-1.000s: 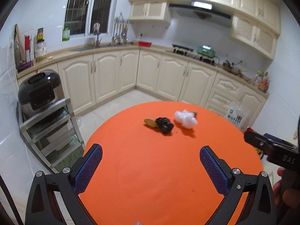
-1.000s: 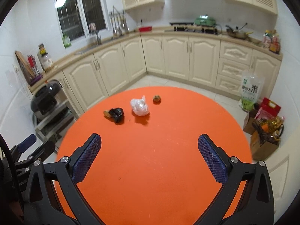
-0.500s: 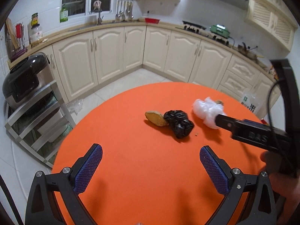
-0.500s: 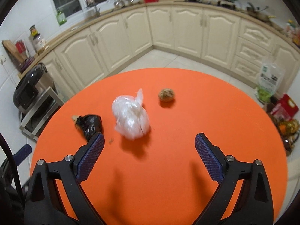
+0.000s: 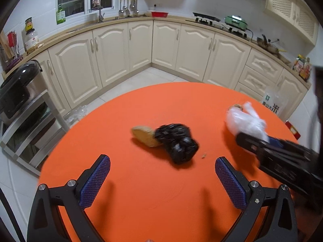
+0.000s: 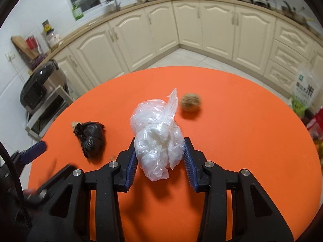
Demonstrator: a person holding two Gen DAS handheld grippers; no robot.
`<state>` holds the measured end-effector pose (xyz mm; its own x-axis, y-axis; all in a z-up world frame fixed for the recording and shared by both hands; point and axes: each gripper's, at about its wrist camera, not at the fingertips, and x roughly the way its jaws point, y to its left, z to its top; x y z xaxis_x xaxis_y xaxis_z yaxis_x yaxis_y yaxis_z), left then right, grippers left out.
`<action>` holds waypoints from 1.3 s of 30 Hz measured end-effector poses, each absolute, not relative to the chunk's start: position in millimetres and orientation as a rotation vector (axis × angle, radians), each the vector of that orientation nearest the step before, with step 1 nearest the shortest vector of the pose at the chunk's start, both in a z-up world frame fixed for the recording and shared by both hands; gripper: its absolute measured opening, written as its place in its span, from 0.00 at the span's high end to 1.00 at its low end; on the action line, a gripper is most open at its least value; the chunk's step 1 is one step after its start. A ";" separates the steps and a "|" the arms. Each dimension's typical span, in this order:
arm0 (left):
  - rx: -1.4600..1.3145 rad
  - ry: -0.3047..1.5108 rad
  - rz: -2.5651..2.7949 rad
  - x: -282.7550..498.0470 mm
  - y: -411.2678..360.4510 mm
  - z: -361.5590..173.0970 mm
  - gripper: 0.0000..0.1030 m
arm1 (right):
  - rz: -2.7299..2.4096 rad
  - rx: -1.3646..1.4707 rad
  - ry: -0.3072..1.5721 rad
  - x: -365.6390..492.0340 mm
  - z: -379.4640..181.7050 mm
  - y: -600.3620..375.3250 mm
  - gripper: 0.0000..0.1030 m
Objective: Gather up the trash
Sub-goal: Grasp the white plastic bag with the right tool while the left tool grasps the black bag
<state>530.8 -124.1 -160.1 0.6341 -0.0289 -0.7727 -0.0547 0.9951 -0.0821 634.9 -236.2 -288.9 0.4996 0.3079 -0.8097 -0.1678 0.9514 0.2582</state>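
Note:
On the round orange table [image 5: 153, 201] lie a crumpled black bag [image 5: 176, 143] with a brown scrap [image 5: 143, 135] against its left side, a clear plastic bag [image 6: 157, 133] and a small brown ball [image 6: 190, 102] behind it. My right gripper [image 6: 159, 143] is closing, its blue pads touching both sides of the clear plastic bag, which rests on the table. My left gripper [image 5: 162, 161] stands open just in front of the black bag with nothing between its fingers. The left wrist view shows the right gripper [image 5: 262, 147] at the clear bag [image 5: 245, 122].
A metal rack with a black cooker [image 5: 18, 92] stands left of the table. Cream cabinets [image 5: 165, 46] line the far walls. A rice sack [image 6: 304, 92] and red boxes sit on the floor at the right, past the table's edge.
The right gripper dropped toward the clear bag and its jaws went from wide to narrow around it. The left gripper moved in closer to the black bag and stayed open.

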 end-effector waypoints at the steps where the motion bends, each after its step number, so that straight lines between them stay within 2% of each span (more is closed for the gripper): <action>1: -0.104 0.888 0.017 537.4 -127.9 -164.8 0.01 | 0.282 0.159 1.003 631.3 -286.2 -243.3 0.62; 3: -0.108 0.897 0.025 549.6 -136.6 -170.2 0.03 | 0.274 0.169 0.996 629.2 -281.5 -252.6 0.61; 5: -0.102 0.901 0.053 566.9 -144.9 -175.9 0.10 | 0.266 0.185 0.989 625.5 -278.2 -264.2 0.61; 6: -0.104 0.910 0.069 570.9 -147.5 -180.8 0.22 | 0.261 0.192 0.985 624.2 -277.3 -269.1 0.61; 7: -0.112 0.923 0.078 576.3 -149.1 -185.3 0.40 | 0.258 0.197 0.984 623.8 -276.8 -271.8 0.61; 10: -0.124 0.919 0.102 588.2 -153.3 -191.8 0.56 | 0.256 0.210 0.983 621.5 -275.7 -279.7 0.61; 11: -0.122 0.917 0.099 589.1 -155.0 -192.2 0.57 | 0.257 0.214 0.983 620.2 -275.7 -279.9 0.61; 12: -0.120 0.913 0.093 594.1 -155.5 -192.5 0.69 | 0.258 0.218 0.983 619.2 -276.1 -280.3 0.61; 16: -0.144 0.903 0.046 588.9 -151.4 -196.5 0.72 | 0.252 0.237 0.985 612.0 -278.2 -284.0 0.61; 26: -0.168 0.827 -0.067 541.5 -127.1 -184.9 0.73 | 0.210 0.264 0.966 571.7 -262.9 -298.1 0.61; 39: -0.095 0.652 -0.218 390.0 -132.2 -139.1 0.73 | 0.149 0.297 0.830 464.4 -194.0 -316.5 0.61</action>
<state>390.0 -132.2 -139.1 0.7732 -0.2305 -0.5907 0.1708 0.9729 -0.1562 464.4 -316.5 -194.0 0.6677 0.2452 -0.7029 -0.0149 0.9484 0.3166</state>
